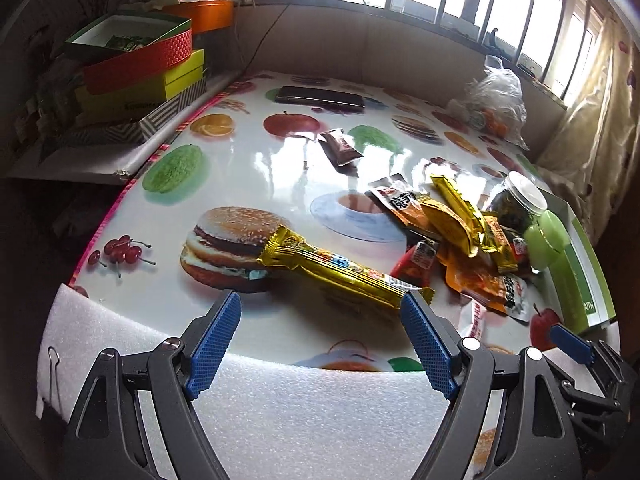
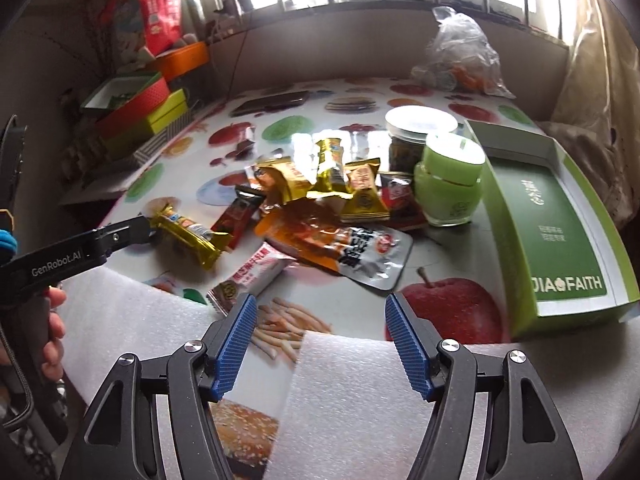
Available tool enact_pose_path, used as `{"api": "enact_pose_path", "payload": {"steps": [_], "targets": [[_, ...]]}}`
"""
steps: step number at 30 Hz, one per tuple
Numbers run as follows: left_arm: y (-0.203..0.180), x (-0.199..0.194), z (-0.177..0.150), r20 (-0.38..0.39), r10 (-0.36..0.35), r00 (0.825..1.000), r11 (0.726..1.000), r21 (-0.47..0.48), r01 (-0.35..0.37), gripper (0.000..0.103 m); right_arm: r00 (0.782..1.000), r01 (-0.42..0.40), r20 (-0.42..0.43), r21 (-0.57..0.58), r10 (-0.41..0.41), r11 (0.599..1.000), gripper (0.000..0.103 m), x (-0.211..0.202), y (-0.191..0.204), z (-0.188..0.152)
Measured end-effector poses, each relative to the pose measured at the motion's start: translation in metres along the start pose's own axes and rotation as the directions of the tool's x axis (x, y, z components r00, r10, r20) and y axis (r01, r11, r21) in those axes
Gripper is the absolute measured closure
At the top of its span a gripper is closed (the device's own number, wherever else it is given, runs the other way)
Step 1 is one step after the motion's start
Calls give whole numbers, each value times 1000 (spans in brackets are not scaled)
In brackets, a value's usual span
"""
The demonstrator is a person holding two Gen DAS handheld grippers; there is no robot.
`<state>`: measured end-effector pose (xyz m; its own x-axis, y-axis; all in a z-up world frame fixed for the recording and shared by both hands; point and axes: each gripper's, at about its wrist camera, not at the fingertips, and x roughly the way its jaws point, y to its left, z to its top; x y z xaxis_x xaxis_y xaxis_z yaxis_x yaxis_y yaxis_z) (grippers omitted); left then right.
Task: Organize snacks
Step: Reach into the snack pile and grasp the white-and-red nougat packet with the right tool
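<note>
On the left, stacked gift boxes [image 2: 136, 116] crowd the table's [image 1: 280, 152] edge, and the left gripper [image 1: 320, 312] stands wide open with nothing clasped, the long gold bar [image 1: 336, 268] lying just beyond its right pad. Rightward the snack packets [image 2: 320, 200] lie heaped against a green jar [image 2: 448, 188] and dark jar [image 2: 408, 140], beside the open green box [image 2: 552, 216]. The right gripper [image 2: 320, 320] gapes empty above the table's near edge.

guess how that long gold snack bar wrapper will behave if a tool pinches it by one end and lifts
The long gold snack bar has a shiny foil wrapper, so it will probably feel slick against the pads. It looks slim and light, and its crimped end seals are thin, so a pinch there may let it droop or swing. The glossy tablecloth suggests it would slide easily if pushed.
</note>
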<state>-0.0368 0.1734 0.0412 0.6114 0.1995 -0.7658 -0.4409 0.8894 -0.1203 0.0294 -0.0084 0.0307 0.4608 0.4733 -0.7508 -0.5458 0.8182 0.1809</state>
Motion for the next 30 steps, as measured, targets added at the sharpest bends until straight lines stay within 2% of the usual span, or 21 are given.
{"api": "enact_pose_path", "payload": {"steps": [7,10,13,19,24,27,30], "targets": [[7,15,3,-66,-50,997,997,-66,46,21,998,-42,-56,-21,41,999,40,23,18,9],[10,21,5,-92,-41,995,992,-119,30,21,995,-73,-67,-15,72,997,46,30,20,14],[13,25,9,-107,-75,991,983,-175,55,21,993,-83,-85,1,83,997,51,38,21,16],[11,35,15,-127,-78,989,981,-186,53,21,988,-118,-102,16,119,993,57,46,23,17],[14,41,18,-131,-57,990,977,-212,28,21,987,-120,-107,-8,119,993,71,49,26,18],[16,48,18,-168,-58,984,975,-219,20,26,988,-117,-102,-3,116,993,74,48,23,17],[16,50,18,-174,-59,983,974,-225,18,29,990,-107,-92,-9,105,994,79,45,20,16]]}}
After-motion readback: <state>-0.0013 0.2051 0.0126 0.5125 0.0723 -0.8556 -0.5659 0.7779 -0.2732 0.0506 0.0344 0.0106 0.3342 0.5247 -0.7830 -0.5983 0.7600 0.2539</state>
